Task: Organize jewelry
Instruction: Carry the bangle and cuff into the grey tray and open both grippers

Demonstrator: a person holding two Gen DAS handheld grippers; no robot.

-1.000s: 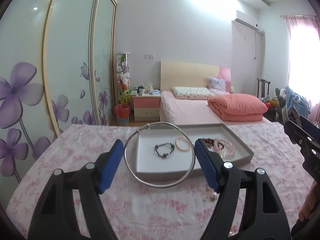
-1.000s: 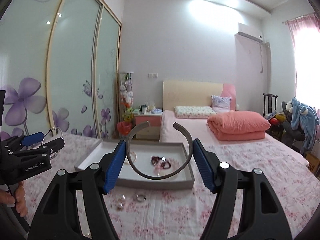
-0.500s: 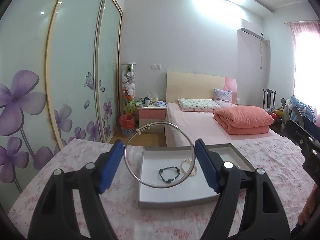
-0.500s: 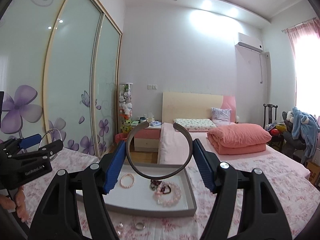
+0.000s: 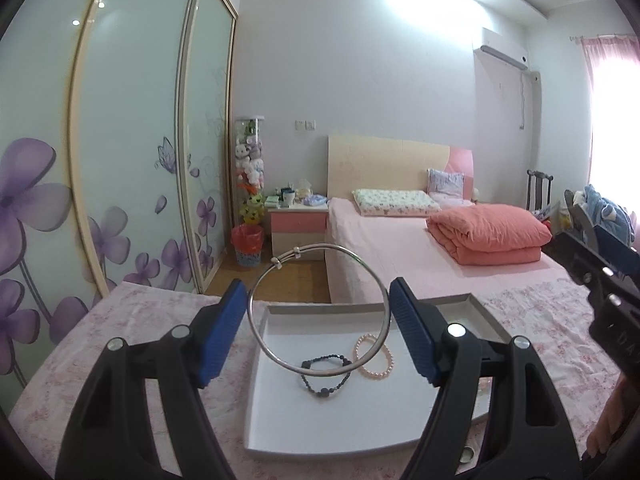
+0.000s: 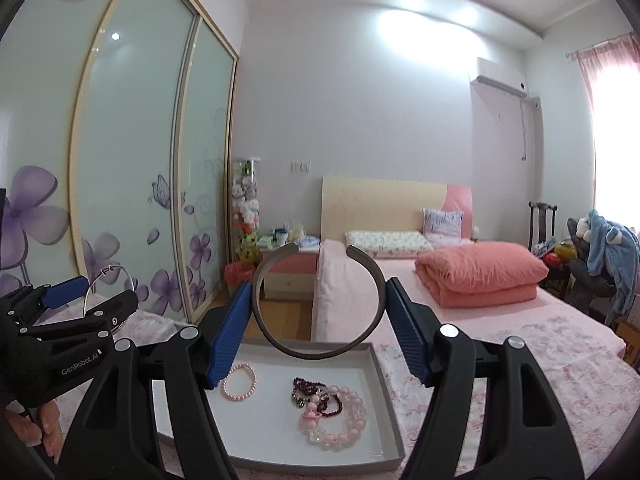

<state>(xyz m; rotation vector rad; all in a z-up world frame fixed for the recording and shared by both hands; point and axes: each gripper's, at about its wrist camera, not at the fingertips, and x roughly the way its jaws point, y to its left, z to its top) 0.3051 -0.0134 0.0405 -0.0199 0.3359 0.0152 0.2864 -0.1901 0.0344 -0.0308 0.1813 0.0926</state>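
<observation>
My left gripper (image 5: pixel 318 328) is shut on a thin silver bangle (image 5: pixel 256 324) and holds it above the grey jewelry tray (image 5: pixel 344 450). In the tray lie a black bead bracelet (image 5: pixel 326 376) and a pink pearl bracelet (image 5: pixel 384 368). My right gripper (image 6: pixel 318 324) is shut on a dark open cuff bangle (image 6: pixel 368 268), above the same tray (image 6: pixel 386 384). There I see the pink pearl bracelet (image 6: pixel 239 387), a dark red bead bracelet (image 6: pixel 308 386) and a pale pink bead bracelet (image 6: pixel 340 424). The left gripper also shows at the left of the right wrist view (image 6: pixel 86 304).
The tray sits on a pink floral cloth (image 5: pixel 132 344). A small ring (image 5: pixel 466 456) lies on the cloth by the tray's near right corner. A bed with an orange quilt (image 5: pixel 488 236), a nightstand (image 5: pixel 298 226) and a sliding flowered wardrobe (image 5: pixel 120 160) stand behind.
Both grippers have come closer to the tray and risen with their bangles; the tray sits lower and larger in both views. Both grips are unchanged.
</observation>
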